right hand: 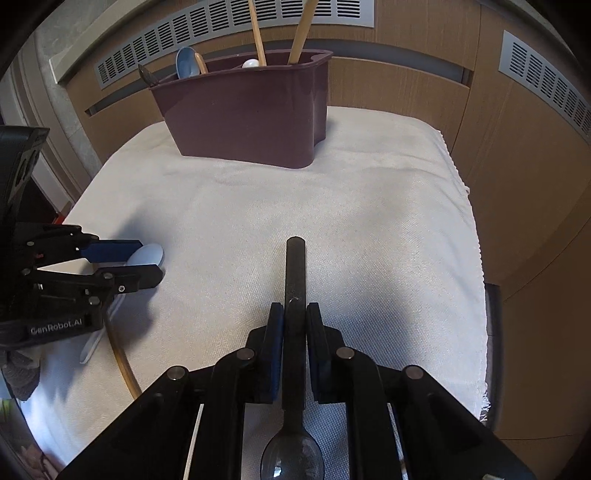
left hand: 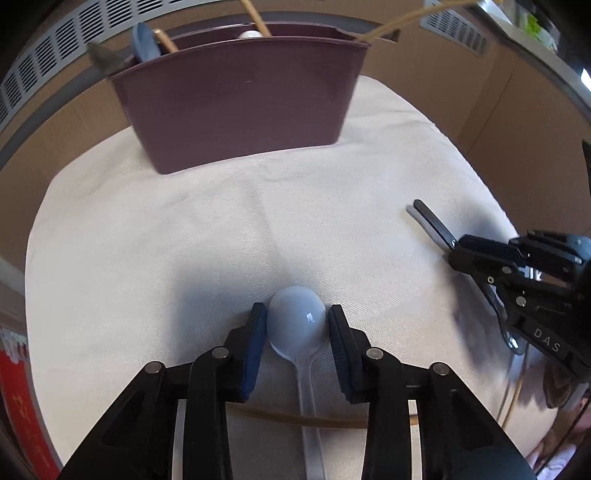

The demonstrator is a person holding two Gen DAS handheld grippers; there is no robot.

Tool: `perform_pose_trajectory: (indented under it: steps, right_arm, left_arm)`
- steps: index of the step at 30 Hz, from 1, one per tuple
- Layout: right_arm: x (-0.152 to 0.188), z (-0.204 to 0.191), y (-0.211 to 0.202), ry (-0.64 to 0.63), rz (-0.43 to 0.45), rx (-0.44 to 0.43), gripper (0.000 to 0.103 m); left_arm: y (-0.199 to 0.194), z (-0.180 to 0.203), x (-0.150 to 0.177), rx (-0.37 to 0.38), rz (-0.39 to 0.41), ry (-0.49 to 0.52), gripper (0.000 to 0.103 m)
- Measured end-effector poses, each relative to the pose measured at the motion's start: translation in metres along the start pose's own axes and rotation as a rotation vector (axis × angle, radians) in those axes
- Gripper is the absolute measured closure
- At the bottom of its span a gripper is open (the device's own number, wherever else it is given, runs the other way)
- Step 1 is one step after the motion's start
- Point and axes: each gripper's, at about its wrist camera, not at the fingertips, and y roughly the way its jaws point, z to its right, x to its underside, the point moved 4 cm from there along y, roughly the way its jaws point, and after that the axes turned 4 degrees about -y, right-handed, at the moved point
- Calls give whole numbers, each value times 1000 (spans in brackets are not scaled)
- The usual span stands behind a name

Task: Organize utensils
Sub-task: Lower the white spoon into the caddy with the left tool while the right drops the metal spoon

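While both grippers are pointed down at the white cloth (right hand: 369, 229) that covers the worktop, each one is occupied with a spoon. The fingers of the left gripper (left hand: 297, 325) are set on either side of the bowl of a pale blue spoon (left hand: 295, 321), and their pads are seen touching the bowl on both sides, so the spoon is gripped. Its clear handle is laid back between the fingers, towards the camera, and the spoon is seen resting on the cloth.

The fingers of the right gripper (right hand: 294, 314) are closed on the flat handle of a black spoon (right hand: 295, 266). The end of the handle is pointed forward, away from the camera, and the bowl is found below the gripper, near the bottom edge of the right view. Whether this spoon is lifted from the cloth cannot be told.

At the far side of the cloth a dark red holder (right hand: 251, 110) is placed upright. A blue spoon (right hand: 186, 62), a white spoon head and two wooden sticks (right hand: 256, 33) are seen standing inside it. A thin tan stick (left hand: 306, 421) is laid on the cloth under the left gripper.
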Motion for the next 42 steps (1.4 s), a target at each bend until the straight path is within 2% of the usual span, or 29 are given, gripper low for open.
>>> perform_pose_trajectory:
  steps: [6, 10, 13, 15, 21, 24, 30, 35, 38, 42]
  right_arm:
    - [-3, -7, -32, 27, 74, -59, 92]
    - [-4, -13, -66, 25, 157, -56, 92]
    - [-5, -20, -88, 17, 204, -62, 92]
    - [-6, -26, -103, 7, 236, -62, 92]
    - [-24, -38, -143, -16, 342, -55, 92]
    - [-49, -39, -168, -24, 428, -33, 92]
    - [-141, -34, -233, -55, 685, 60, 92]
    - [-202, -26, -242, -17, 800, 42, 92]
    - [-224, -23, -222, 15, 830, 44, 92]
    - [-240, -17, -179, 52, 784, 67, 92]
  left_arm:
    - [-21, -7, 13, 92, 54, -98, 68]
    - [-70, -3, 20, 64, 211, -111, 68]
    - [-109, 4, 25, 100, 322, -128, 68]
    - [-128, 8, 27, 98, 386, -121, 68]
    - [-176, 12, 17, 96, 517, -94, 68]
    - [-200, 11, -2, 66, 602, -71, 68]
    - [-263, 17, -83, -19, 870, 17, 68]
    - [-282, 1, -135, -14, 1035, -6, 68]
    - [-271, -16, -157, -23, 1073, -43, 68]
    - [-234, -41, -180, -25, 1030, -80, 68]
